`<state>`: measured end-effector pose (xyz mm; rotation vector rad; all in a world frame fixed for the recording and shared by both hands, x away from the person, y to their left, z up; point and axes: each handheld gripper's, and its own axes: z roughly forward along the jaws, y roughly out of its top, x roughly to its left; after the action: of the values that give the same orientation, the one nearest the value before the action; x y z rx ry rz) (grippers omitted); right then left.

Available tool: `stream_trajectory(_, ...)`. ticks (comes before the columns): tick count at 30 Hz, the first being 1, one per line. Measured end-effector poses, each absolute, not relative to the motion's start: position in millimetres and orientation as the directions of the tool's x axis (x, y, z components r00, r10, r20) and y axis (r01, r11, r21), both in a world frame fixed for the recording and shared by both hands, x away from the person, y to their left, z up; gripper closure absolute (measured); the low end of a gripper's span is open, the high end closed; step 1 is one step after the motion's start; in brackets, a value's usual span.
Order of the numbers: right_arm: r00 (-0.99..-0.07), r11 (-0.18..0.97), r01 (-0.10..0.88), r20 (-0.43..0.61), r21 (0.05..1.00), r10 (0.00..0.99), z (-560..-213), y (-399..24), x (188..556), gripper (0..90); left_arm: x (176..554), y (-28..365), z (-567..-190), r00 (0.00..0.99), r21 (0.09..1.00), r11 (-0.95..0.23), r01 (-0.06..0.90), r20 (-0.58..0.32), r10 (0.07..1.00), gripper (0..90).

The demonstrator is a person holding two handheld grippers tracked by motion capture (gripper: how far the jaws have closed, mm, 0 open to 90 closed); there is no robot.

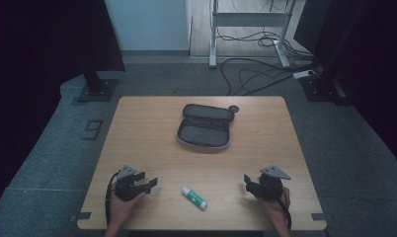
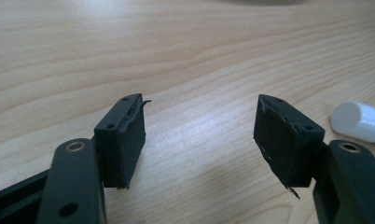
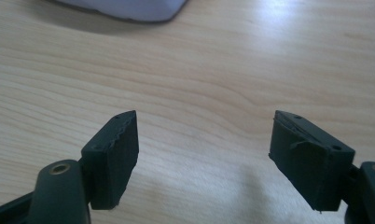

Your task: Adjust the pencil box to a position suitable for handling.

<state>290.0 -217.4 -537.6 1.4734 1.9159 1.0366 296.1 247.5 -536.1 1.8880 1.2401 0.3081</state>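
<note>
1. I am holding the left gripper [image 1: 149,184] low over the near left part of the wooden table [image 1: 265,148], with my left hand [image 1: 121,203] coming in from the bottom edge of the high view. Its jaws are standing well apart with nothing between them; in the left gripper view [image 2: 199,135] I am looking at bare wood grain in the gap.

2. Just to the right of that gripper, the glue stick [image 1: 194,197] is lying flat on the table, near the front edge and roughly midway between my two grippers. It is a white tube with a green band, angled so that one end points toward the left gripper. In the left gripper view its white end [image 2: 360,122] is showing just beyond the right-hand jaw, close to it but not touching.

3. Farther back, near the table's centre, the pencil case [image 1: 205,126] is lying open, its lid folded back and its grey inside facing up. In the right gripper view a pale rounded edge of it [image 3: 129,9] is sitting at the top of the frame, well apart from the jaws.

4. At the near right, I am holding the right gripper [image 1: 248,182] in my right hand [image 1: 278,205], its jaws pointing left toward the glue stick. The jaws are standing wide apart and gripping nothing; in the right gripper view [image 3: 204,140] only bare table is lying between them.
</note>
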Motion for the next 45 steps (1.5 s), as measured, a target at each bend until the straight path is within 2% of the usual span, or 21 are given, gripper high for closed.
stream_trajectory(8, -0.337, 0.142, 0.555, 0.066, 0.820, 0.939, -531.2, -213.8, 297.5, 29.8, 308.3, 242.9, -522.9, 0.479, 0.764, -0.144, 0.629, -0.235, 0.846, 34.6)
stream_trajectory(21, -0.363, 0.132, 0.535, 0.085, 0.835, 0.928, -510.3, -202.5, 315.7, 30.8, 335.0, 222.0, -499.5, 0.493, 0.777, -0.151, 0.612, -0.224, 0.841, 36.2)
stream_trajectory(28, -0.379, 0.157, 0.523, 0.063, 0.838, 0.923, -499.6, -190.5, 325.2, 31.9, 350.6, 208.4, -488.9, 0.507, 0.779, -0.167, 0.605, -0.215, 0.835, 36.3)
stream_trajectory(45, -0.396, 0.165, 0.530, 0.070, 0.832, 0.916, -490.8, -175.2, 348.9, 33.8, 374.9, 190.4, -475.3, 0.510, 0.779, -0.165, 0.605, -0.220, 0.832, 37.1)
